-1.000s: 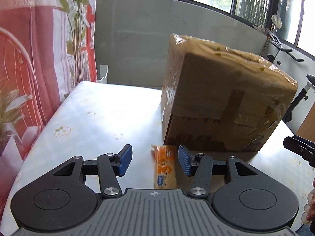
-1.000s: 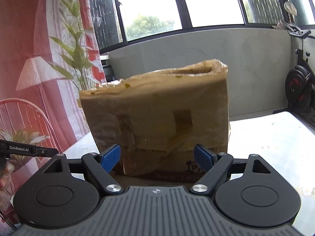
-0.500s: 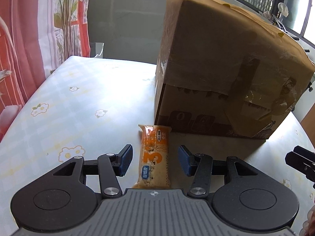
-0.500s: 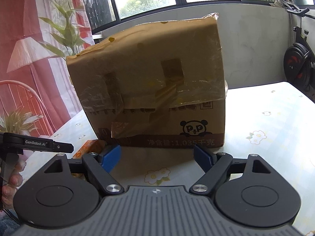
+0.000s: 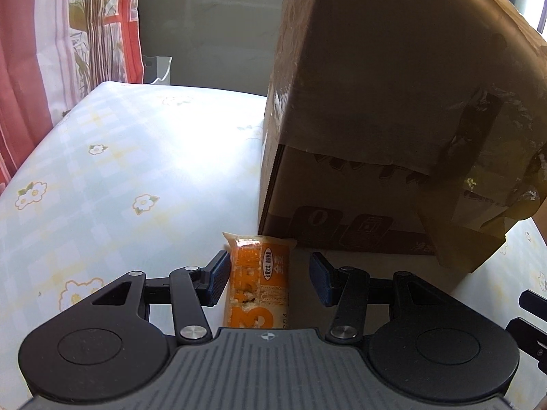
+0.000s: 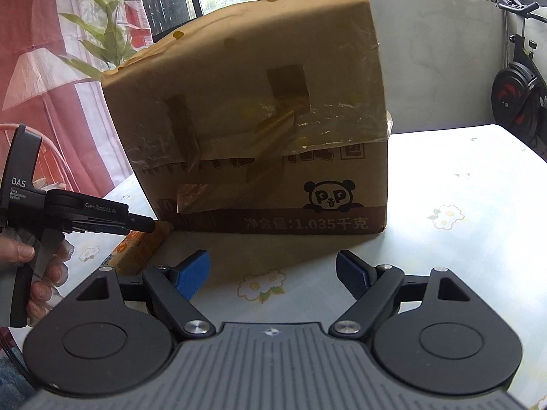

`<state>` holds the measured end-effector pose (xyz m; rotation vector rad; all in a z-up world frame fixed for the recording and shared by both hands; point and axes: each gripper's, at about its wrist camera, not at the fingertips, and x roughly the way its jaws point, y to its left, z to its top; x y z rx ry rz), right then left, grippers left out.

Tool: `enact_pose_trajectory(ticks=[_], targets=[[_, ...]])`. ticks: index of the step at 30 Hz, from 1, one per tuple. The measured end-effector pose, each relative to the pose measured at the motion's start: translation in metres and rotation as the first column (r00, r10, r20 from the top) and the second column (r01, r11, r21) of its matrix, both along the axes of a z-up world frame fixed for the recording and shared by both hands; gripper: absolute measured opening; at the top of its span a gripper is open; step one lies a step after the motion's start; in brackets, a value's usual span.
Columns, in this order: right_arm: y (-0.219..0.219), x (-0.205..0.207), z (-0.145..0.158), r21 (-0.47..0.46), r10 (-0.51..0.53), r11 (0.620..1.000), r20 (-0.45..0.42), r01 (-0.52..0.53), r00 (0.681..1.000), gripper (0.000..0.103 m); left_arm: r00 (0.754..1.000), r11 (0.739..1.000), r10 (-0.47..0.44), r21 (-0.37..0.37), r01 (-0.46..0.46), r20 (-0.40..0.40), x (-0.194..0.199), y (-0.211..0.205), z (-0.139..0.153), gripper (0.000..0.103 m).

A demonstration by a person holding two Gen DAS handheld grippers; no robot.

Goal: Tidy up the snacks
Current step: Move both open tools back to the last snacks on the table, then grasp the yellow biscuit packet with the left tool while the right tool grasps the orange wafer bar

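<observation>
Left hand-held gripper (image 5: 269, 275): jaws partly apart, angled down at the desk (image 5: 112, 177). An orange snack bar (image 5: 258, 282) in a clear wrapper lies flat on the desk between the two blue pads. The left pad sits just beside the bar's edge, possibly touching; the right pad stands clear of it with bare desk showing in the gap. No squeeze on the wrapper visible, so nothing is gripped. The bar's far end reaches just past the fingertips and lies next to the bottom corner of the cardboard box (image 5: 393, 119); whether they touch, cannot tell.

The box stands directly ahead of this gripper and to its right, tall, with torn tape and dark patches on its sides.

Right hand-held gripper (image 6: 273, 275): jaws wide apart, nothing between them, only desk with a printed flower under the gap. The box is straight ahead of it, with a panda logo on the lower right of the facing side and a shadow falling toward the fingertips.

From the right wrist view, the left gripper comes in from the left edge, held by a person's hand (image 6: 37, 266), its tip over the snack bar at the box's lower left corner. This bar lies ahead-left of the right gripper's left pad.

Beyond the box: red patterned curtain (image 6: 51, 68), exercise bike (image 6: 516, 95) far right.
</observation>
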<state>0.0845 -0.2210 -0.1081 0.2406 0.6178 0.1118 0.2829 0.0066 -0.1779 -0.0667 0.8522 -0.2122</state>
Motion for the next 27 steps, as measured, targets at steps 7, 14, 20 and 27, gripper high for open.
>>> enact_pose_trajectory(ticks=[7, 14, 20, 27], targets=[[0.003, 0.004, -0.004, -0.004, 0.016, 1.000, -0.027, -0.017, 0.999, 0.083, 0.994, 0.992, -0.111, -0.061, 0.109, -0.024, -0.005, -0.016, -0.001, 0.053], [0.010, 0.007, -0.012, -0.009, 0.057, 0.998, -0.073, -0.058, 0.996, 0.083, 0.977, 0.970, -0.213, -0.120, 0.209, -0.018, -0.023, -0.044, 0.006, 0.051], [0.031, 0.010, -0.017, -0.047, 0.151, 0.987, -0.090, -0.156, 0.984, 0.083, 0.986, 0.980, -0.163, -0.105, 0.167, 0.046, -0.040, -0.011, 0.026, 0.052], [0.066, 0.023, -0.022, -0.053, 0.277, 0.957, -0.108, -0.283, 0.955, 0.083, 0.996, 0.993, -0.087, -0.083, 0.088, 0.013, -0.039, 0.029, 0.013, 0.052]])
